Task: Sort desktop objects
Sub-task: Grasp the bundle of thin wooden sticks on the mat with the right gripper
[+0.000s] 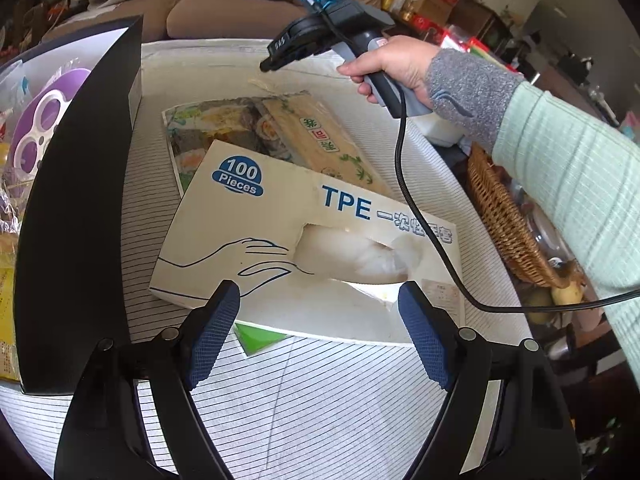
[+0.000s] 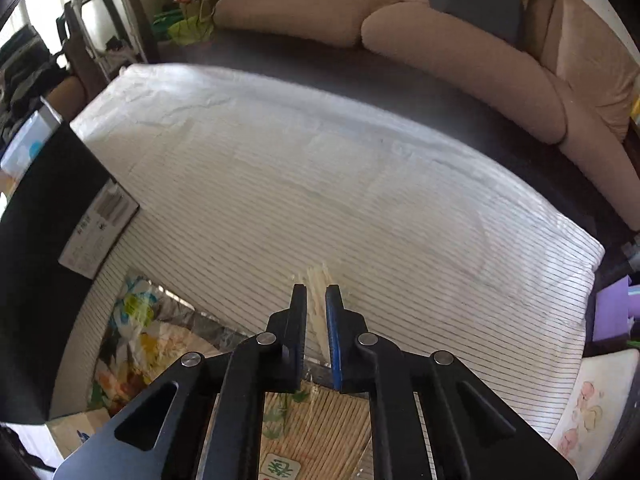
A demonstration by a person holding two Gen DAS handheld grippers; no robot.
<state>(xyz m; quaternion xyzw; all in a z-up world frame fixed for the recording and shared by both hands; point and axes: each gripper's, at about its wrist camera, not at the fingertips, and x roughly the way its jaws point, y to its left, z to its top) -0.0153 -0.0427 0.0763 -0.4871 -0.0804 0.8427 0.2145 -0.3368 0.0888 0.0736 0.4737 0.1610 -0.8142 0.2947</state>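
Two claws over the striped table point(image 1: 320, 400).
Right claw point(image 2: 316, 300) clamped on sushi-mat pack point(image 2: 320, 420) top; left claw point(image 1: 320, 308) stood apart above glove box point(image 1: 280, 216).

The glove box point(image 1: 308, 236) carries "100 Pieces" in a blue badge at its upper left corner and "TPE" in large blue letters right of that, followed by Chinese characters too warped to read. Behind the glove box, the bamboo mat package point(image 1: 320, 140) bears green characters on small white tiles.
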